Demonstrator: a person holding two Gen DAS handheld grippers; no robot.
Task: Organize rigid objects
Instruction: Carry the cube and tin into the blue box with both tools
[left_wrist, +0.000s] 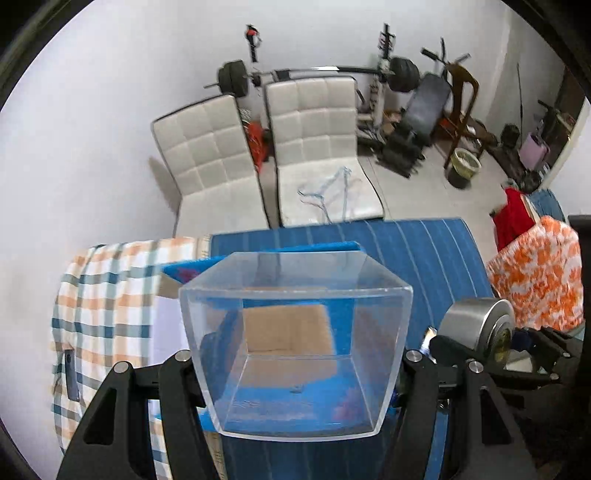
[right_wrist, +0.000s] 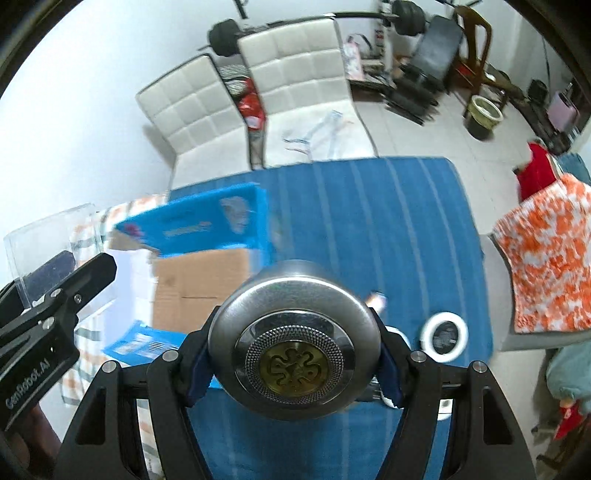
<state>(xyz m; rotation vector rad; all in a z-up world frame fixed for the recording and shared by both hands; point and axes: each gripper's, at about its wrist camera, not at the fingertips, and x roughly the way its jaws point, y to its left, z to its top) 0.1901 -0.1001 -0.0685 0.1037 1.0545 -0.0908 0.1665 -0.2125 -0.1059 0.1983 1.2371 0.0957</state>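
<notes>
Left gripper (left_wrist: 295, 365): your two fingers are clamped on the side walls of the clear acrylic box (left_wrist: 295, 343), low near its base, which keeps its open mouth tilted up and away from you.
Clear acrylic box: held off the surface above the open cardboard box (right_wrist: 201, 286); it looks empty, so I judge you are carrying it as a receiver or to stow it.
Right gripper (right_wrist: 293, 363): your blue-padded fingers are closed on the flanks of the round steel container (right_wrist: 293, 341), its embossed end cap facing the lens, a grip across the curve that should stop it rolling.
Round steel container: lifted clear of the blue striped cloth (right_wrist: 369, 221), just right of the acrylic box in the left wrist view.
Cardboard box: flaps open, brown floor showing, lying between your two loads; probably the destination.
White ring (right_wrist: 445, 338): lying on the cloth to your right, untouched.
Risk: motion blur in both views; the smooth steel could slip.
Checked cloth (left_wrist: 107, 310): draped at the left edge, out of the way.
</notes>
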